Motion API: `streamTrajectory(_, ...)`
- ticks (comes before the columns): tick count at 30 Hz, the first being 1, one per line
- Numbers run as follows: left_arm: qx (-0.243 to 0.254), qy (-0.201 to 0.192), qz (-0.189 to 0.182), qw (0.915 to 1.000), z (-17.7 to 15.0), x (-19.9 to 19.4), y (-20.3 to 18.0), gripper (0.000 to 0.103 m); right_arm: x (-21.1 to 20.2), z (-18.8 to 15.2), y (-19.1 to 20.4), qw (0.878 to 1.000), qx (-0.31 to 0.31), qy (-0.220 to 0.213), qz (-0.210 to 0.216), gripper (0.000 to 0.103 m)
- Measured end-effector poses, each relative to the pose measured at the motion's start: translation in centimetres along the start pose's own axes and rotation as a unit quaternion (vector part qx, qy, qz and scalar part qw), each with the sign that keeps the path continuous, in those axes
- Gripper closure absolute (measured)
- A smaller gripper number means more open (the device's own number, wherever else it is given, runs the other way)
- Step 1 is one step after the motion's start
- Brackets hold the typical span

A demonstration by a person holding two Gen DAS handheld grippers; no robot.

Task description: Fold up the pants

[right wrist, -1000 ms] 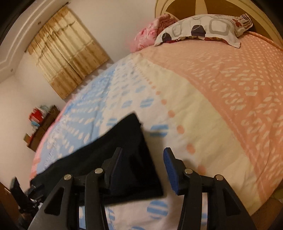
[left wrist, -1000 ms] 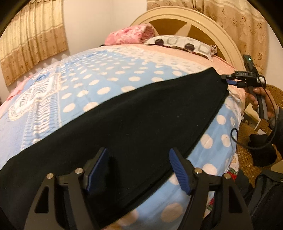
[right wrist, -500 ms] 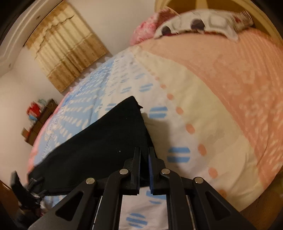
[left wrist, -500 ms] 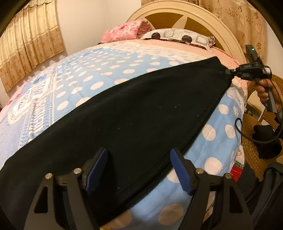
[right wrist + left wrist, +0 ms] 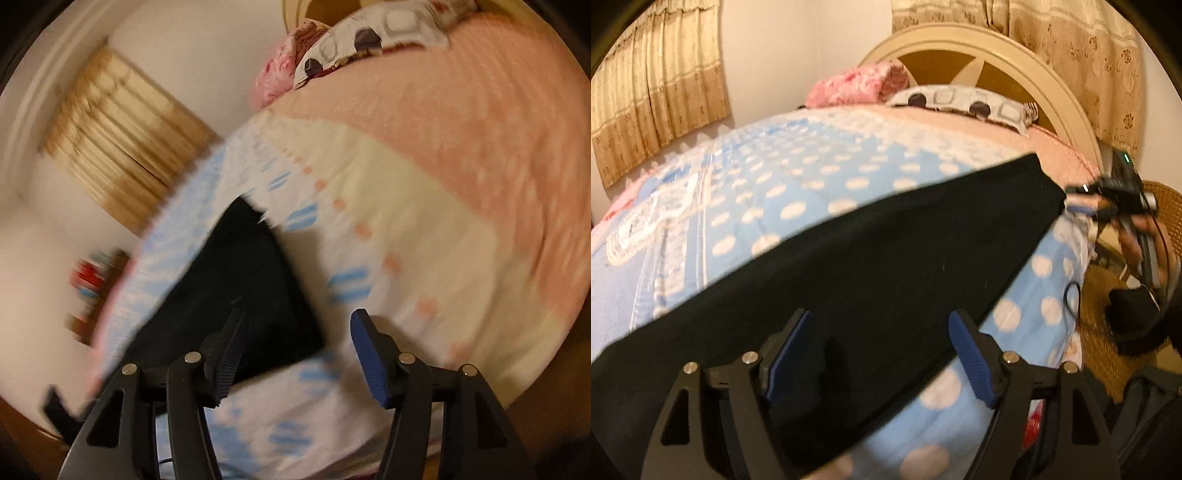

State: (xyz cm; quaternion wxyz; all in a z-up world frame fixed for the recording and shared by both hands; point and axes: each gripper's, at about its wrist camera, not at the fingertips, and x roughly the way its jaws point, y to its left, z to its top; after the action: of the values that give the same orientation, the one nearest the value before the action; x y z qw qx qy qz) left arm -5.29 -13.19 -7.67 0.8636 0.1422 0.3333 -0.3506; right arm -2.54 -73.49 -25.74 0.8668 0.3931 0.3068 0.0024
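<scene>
Pants (image 5: 886, 266), black, stretch flat across the dotted blue bedspread (image 5: 798, 192), from lower left to middle right of the left wrist view. Left gripper (image 5: 879, 354) is spread wide over the cloth, gripping nothing. Right gripper (image 5: 295, 350), at frame bottom, is likewise wide apart and empty, with the pants' end under its left finger.

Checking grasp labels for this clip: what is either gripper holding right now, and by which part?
Nothing: left gripper and right gripper are both open over the black pants.

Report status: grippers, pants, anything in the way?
Left gripper open over pants. Right gripper open at pants' end. Pants flat on bed, unfolded. Nothing in the way.
</scene>
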Motion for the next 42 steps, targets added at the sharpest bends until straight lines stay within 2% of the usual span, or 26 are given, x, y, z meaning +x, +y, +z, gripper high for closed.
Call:
streamTrajectory(2,-0.003,0.000,-0.006,1.0000,0.9,0.9,-0.5,0.024,0.2,-1.6,-0.2,0.999,0.017,0.001,0.037,0.044)
streamTrajectory(5,0.000,0.010,0.011,0.9999,1.3,2.6,-0.9,0.025,0.4,-3.0,-0.5,0.999,0.024,-0.016,0.035,0.044)
streamTrajectory(8,0.000,0.027,0.016,0.9995,0.7,4.1,-0.8,0.025,0.4,-3.0,-0.6,0.997,0.039,-0.045,0.041,0.044)
streamTrajectory(12,0.021,0.023,0.027,0.9992,0.4,4.1,-1.4,0.024,1.4,-2.9,-1.0,0.993,0.070,-0.051,0.077,0.044)
streamTrajectory(14,0.016,0.022,0.023,0.9994,0.4,4.1,-1.3,0.024,2.0,-2.9,-0.8,0.993,0.070,-0.050,0.079,0.044)
streamTrajectory(19,0.021,0.017,0.021,0.9994,0.1,4.2,-1.5,0.019,2.5,-2.4,-1.4,0.987,0.089,-0.078,0.109,0.044)
streamTrajectory(20,0.025,0.017,0.023,0.9993,0.0,4.2,-1.6,0.019,2.6,-2.3,-1.5,0.986,0.095,-0.081,0.113,0.048)
streamTrajectory(22,0.021,0.017,0.020,0.9994,0.0,4.1,-1.5,0.019,2.5,-2.2,-1.5,0.986,0.091,-0.076,0.114,0.089)
streamTrajectory(24,0.018,0.017,0.016,0.9996,0.0,4.2,-1.3,0.019,2.3,-2.6,-1.2,0.990,0.071,-0.078,0.098,0.091)
streamTrajectory(28,0.030,0.014,0.023,0.9992,-0.2,4.4,-1.7,0.017,1.9,-2.5,-0.8,0.989,0.062,-0.083,0.109,0.094)
streamTrajectory(35,0.015,0.015,0.019,0.9996,-0.1,4.1,-1.4,0.017,0.1,-1.2,4.8,0.986,-0.020,-0.099,0.134,0.094)
streamTrajectory(42,-0.005,0.027,0.021,0.9994,0.0,2.9,-0.3,0.017,1.2,-1.6,14.7,0.970,-0.130,-0.073,0.191,0.094)
